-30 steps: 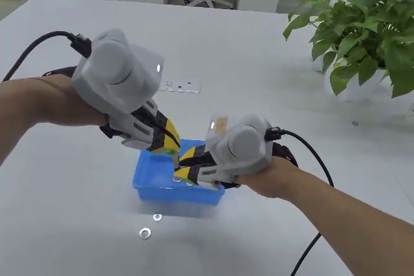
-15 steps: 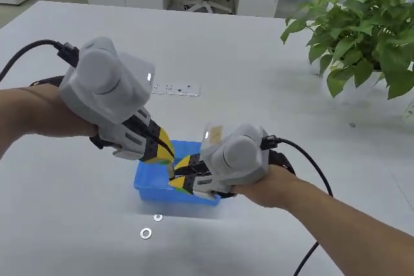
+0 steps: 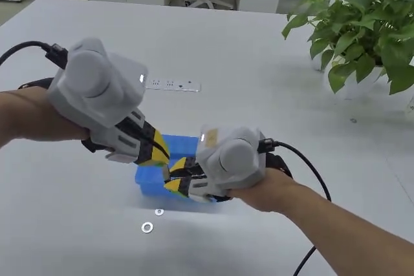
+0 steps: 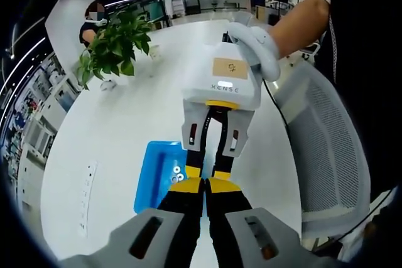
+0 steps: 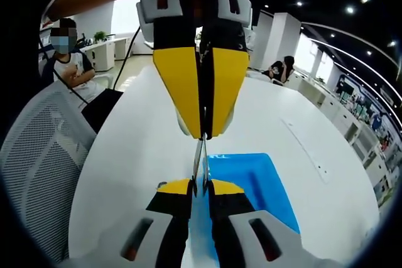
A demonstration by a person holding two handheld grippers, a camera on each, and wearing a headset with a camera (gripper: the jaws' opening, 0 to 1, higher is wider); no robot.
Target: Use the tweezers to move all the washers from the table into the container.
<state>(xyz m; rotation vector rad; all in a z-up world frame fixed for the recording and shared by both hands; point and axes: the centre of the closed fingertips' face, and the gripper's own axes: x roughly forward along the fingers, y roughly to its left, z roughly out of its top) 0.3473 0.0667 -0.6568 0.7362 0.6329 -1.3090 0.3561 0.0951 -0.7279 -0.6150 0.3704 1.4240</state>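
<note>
L gripper & R gripper meet mid-frame over bin, both pinching tweezers; 2 washers lower left on table.

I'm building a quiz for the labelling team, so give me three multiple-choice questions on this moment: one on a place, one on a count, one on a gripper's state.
1. Where do the loose washers lie relative to the blue container? A on its near side; B on its far side; C on its rim.
2. How many washers lie on the table outside the container? A none; B two; C five.
3. How do the jaws of the right gripper stand? A wide open; B shut on a washer; C shut on the tweezers.
Answers: 1 A, the head view shows them below the container's front wall. 2 B, two small rings show on the white top. 3 C, the right gripper view shows thin metal blades pinched between its yellow tips.
</note>
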